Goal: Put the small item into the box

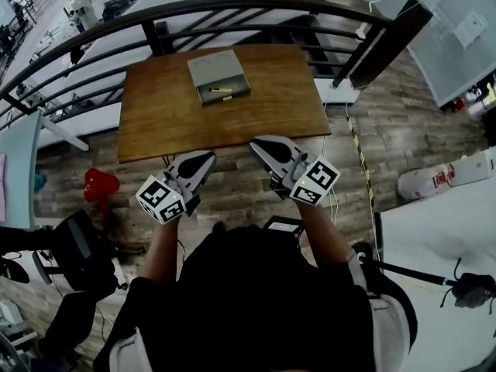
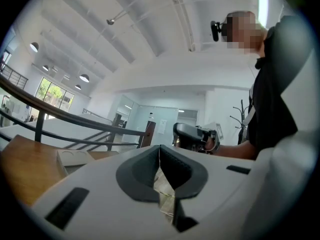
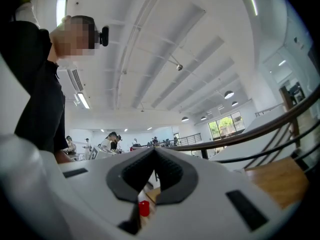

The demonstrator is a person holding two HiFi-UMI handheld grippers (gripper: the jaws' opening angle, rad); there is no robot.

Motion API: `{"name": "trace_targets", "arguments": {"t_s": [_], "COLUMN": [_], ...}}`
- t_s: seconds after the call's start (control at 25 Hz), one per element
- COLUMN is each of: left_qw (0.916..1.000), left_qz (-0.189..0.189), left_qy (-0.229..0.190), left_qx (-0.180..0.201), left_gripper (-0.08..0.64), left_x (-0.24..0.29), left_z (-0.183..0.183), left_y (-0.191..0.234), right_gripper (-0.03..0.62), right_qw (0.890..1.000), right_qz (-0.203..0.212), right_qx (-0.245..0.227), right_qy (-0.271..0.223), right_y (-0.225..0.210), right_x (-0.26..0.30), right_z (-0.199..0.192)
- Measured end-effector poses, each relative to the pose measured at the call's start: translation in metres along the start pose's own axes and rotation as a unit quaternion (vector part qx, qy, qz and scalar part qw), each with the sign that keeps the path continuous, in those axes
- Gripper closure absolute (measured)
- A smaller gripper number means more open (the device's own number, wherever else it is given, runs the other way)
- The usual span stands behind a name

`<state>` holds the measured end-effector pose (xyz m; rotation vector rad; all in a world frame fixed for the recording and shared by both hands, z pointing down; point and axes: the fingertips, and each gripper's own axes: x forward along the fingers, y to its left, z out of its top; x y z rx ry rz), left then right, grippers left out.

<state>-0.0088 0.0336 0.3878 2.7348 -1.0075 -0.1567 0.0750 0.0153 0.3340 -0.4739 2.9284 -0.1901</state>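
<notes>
Fingers (image 2: 139, 175) of the left gripper (image 1: 203, 161) and right gripper (image 1: 260, 146) are pressing together on nothing at the desk's (image 1: 163, 115) near edge, while the small yellow item (image 1: 220, 91) is lying inside the box (image 1: 214, 67) by the far edge; the task is looking finished.

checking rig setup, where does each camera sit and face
Head view: head-mounted, steeply down at wooden table and box; forearms, left gripper, right gripper show.
Left gripper view: behind its shut jaws, tilted up over table; torso at right.
Right gripper view: behind its shut jaws, facing ceiling and railing; torso at left.
Shared: head and left gripper views show the box.
</notes>
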Motion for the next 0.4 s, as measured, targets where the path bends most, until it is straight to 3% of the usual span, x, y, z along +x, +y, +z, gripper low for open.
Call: {"name": "trace_targets", "arguments": {"t_s": [0.2, 0.4], "left_qw": [0.9997, 0.9995], "left_qz": [-0.02, -0.022], "left_qy": [0.005, -0.004], "left_qx": [-0.013, 0.022], "left_gripper": [0.545, 0.545], "left_x": [0.012, 0.026], "left_z": [-0.011, -0.003], "left_y": [-0.017, -0.008], "right_gripper": [0.583, 0.583], "right_qw": [1.0, 0.999], "right_qz": [-0.005, 0.014], "right_qx": [-0.02, -0.04], "right_qy": [0.017, 0.011], "right_y": [0.003, -0.013], "right_x": [-0.016, -0.015], "right_z": [-0.008, -0.017]}}
